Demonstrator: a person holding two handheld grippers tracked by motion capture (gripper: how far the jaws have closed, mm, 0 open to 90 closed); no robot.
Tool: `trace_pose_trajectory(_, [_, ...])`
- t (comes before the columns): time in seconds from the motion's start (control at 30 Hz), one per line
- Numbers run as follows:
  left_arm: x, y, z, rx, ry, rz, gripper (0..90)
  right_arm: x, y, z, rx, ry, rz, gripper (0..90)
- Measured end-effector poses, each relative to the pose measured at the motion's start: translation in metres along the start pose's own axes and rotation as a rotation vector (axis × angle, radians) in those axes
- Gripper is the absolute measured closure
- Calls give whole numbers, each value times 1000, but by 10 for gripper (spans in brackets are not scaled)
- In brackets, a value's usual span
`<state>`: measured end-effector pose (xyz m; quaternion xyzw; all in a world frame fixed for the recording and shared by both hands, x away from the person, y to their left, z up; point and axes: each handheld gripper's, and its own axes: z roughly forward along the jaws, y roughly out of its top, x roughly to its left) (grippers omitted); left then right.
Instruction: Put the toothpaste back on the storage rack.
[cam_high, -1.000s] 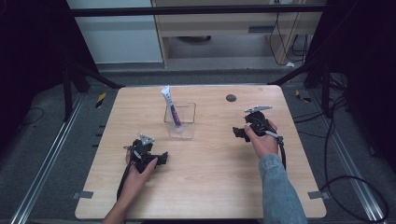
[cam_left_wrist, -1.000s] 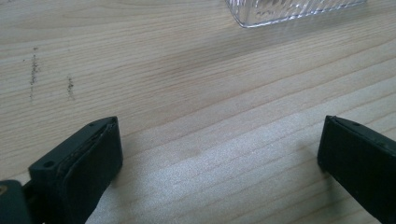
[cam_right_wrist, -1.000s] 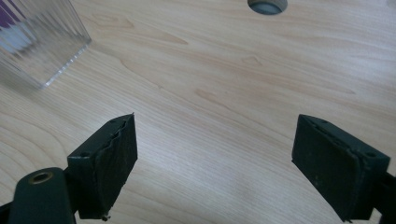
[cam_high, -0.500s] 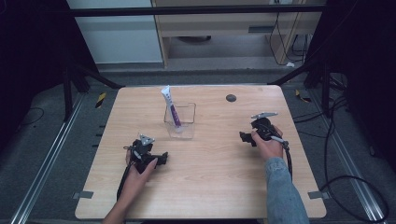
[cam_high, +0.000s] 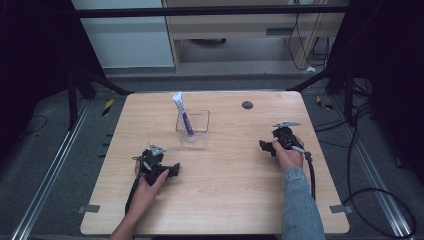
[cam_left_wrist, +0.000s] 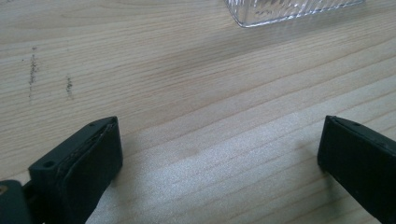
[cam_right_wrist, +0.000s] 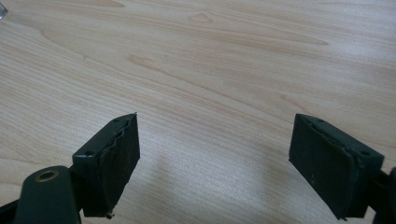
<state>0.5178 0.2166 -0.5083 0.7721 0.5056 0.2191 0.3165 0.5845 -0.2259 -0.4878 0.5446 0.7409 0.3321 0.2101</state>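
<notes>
Both tools sit low on the wooden table (cam_high: 225, 200), jaws spread wide and holding nothing: the left gripper (cam_high: 172, 171) at lower left of the high view, the right gripper (cam_high: 264, 145) at mid right. The likely object of interest, a white-and-purple tube (cam_high: 183, 116), stands in the clear container (cam_high: 194, 131) at upper centre. Its long axis leans, its upper end toward the upper left and its lower end inside the container. I'd worry that a grab from the side could nudge the light container and slide or tip it, or pinch the soft tube crookedly.
</notes>
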Motion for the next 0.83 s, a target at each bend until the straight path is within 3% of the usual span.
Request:
trace_pose_trajectory(0.2, [0, 0, 0, 0, 0, 0, 0, -4, -4, 6, -2, -21, 22, 150])
trace_pose_trajectory(0.3, [0, 0, 0, 0, 0, 0, 0, -3, -10, 12, 22, -27, 22, 139])
trace_pose_trajectory(0.37, [0, 0, 0, 0, 0, 0, 0, -3, -13, 13, -14, -41, 27, 136])
trace_pose_trajectory(0.47, [0, 0, 0, 0, 0, 0, 0, -1, -15, 16, -38, -70, -10, 123])
trace_pose_trajectory(0.6, [0, 0, 0, 0, 1, 1, 0, -2, -15, 16, -33, -65, -17, 85])
trace_pose_trajectory(0.63, [0, 0, 0, -1, 0, 1, 0, -2, -17, 16, -6, -85, 12, 3])
trace_pose_trajectory(0.83, [0, 0, 0, -2, 0, 0, 0, -1, -16, 17, -5, -109, 36, 2])
